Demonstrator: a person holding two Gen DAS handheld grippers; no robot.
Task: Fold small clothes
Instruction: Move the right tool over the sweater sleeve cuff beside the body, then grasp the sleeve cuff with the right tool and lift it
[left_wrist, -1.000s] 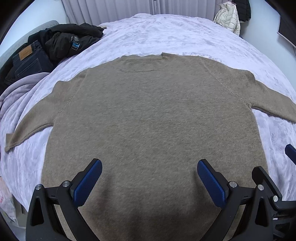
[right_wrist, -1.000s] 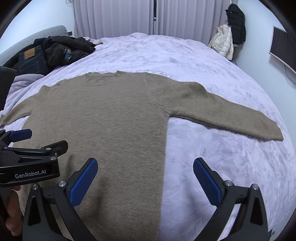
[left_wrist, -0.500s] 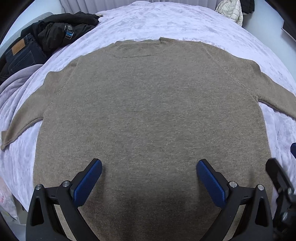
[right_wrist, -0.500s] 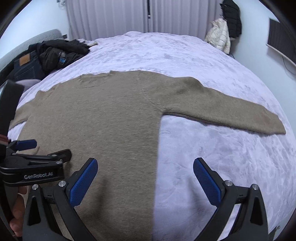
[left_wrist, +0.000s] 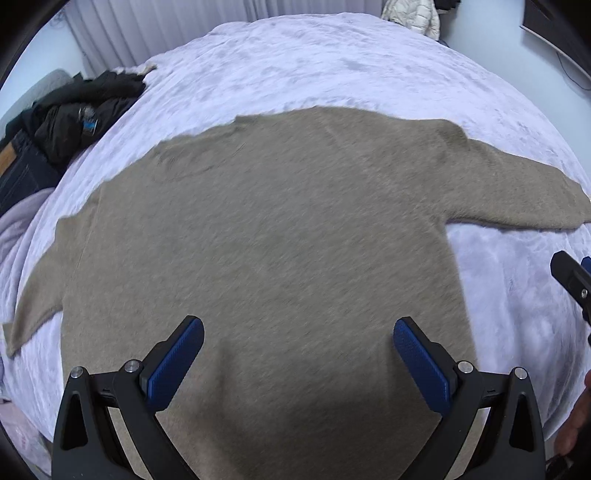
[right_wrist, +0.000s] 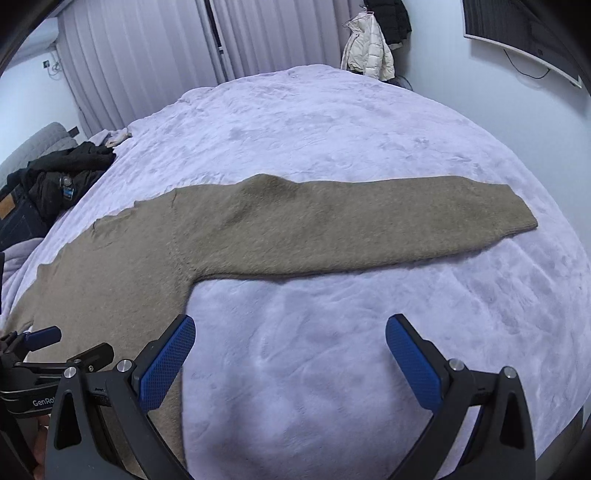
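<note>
Both tools spread wide, holding nothing: left tool (left_wrist: 298, 354) above the near hem, right tool (right_wrist: 290, 350) over bare bed (right_wrist: 332, 129). The sweater (left_wrist: 266, 229) lies flat; a shallow pinch could drag the fuzzy knit and bunch the far sleeve (right_wrist: 369, 221).

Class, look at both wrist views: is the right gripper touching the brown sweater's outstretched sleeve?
Apart. In the right wrist view, the right gripper is open, with bare bedspread lying between its fingertips and the sleeve farther up the bed.

To the left of my right jaws, my left gripper (right_wrist: 40, 341) carries white lettering on its black body; only "GenRo" can be read before my own frame covers the rest.
</note>
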